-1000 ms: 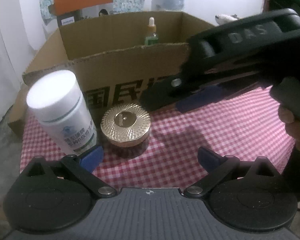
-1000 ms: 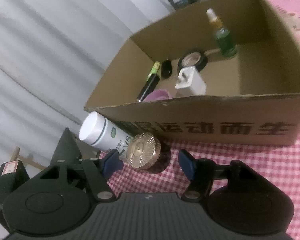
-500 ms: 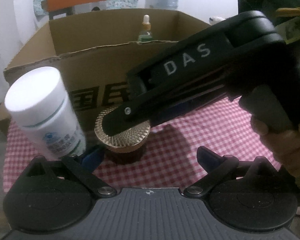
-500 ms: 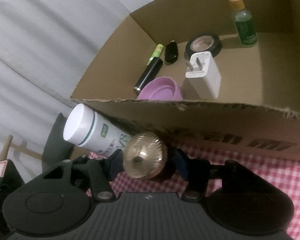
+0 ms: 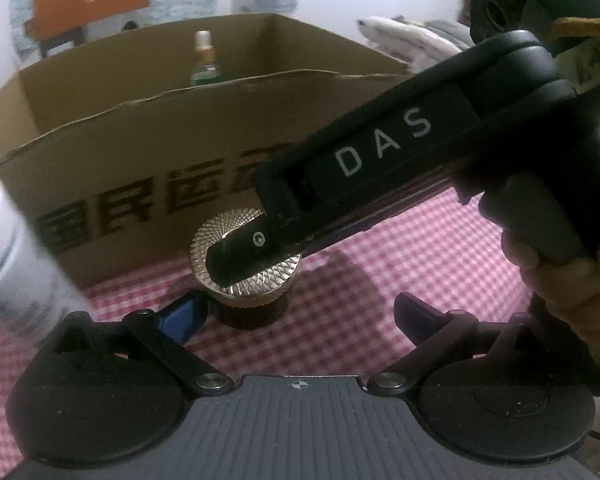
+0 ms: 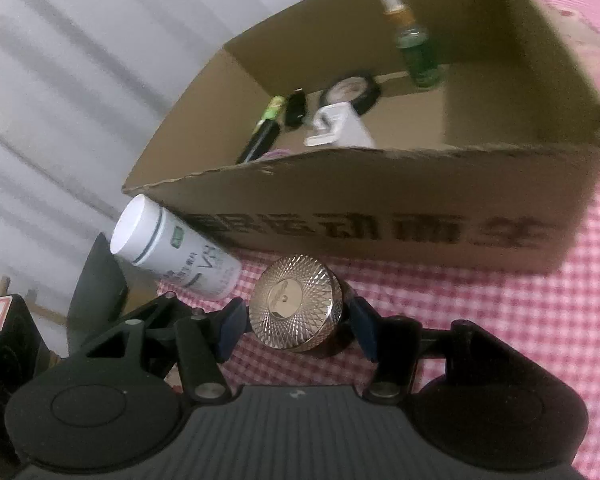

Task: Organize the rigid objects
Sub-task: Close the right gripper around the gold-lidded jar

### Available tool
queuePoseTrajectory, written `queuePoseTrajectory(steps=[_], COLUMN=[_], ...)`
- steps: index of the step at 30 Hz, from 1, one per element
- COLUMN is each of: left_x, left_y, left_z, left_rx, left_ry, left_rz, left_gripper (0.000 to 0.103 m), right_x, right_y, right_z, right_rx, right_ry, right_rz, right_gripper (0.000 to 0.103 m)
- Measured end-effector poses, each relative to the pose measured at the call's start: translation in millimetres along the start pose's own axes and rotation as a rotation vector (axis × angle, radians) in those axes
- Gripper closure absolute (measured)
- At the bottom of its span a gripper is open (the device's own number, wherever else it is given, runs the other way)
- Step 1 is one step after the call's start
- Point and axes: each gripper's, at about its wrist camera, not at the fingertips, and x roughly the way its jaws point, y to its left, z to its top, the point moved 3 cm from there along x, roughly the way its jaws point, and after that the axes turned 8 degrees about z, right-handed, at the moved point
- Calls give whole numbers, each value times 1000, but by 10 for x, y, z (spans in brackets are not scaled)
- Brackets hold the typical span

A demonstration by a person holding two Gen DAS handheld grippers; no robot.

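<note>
My right gripper (image 6: 296, 330) jaws closed on gold-lid jar (image 6: 296, 308); left gripper (image 5: 300, 316) jaws open. Risk: jar clips box (image 6: 380, 216) near wall during lift, slips

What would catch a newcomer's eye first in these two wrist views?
The gold-lidded jar on the red checked cloth, bracketed by the right gripper. Behind it stands the open cardboard box holding a green dropper bottle at its far wall; a white bottle stands left of the jar.
</note>
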Motion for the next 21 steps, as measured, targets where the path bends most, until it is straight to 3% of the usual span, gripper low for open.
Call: queuePoseTrajectory(steps=[7, 16, 21], left_x=[1, 76, 240], left_y=[-179, -126, -164], left_z=[-5, 114, 182], left_rx=[61, 85, 113], left_ry=[-8, -26, 8], left_rz=[-39, 38, 64], left_gripper=[5, 9, 25], right_x=[-219, -318, -334], right_y=[-190, -456, -504], right_z=[-95, -113, -160], right_rx=[68, 221, 255], right_ry=[-44, -110, -117], right_rz=[-11, 12, 34], right_gripper=[42, 43, 47])
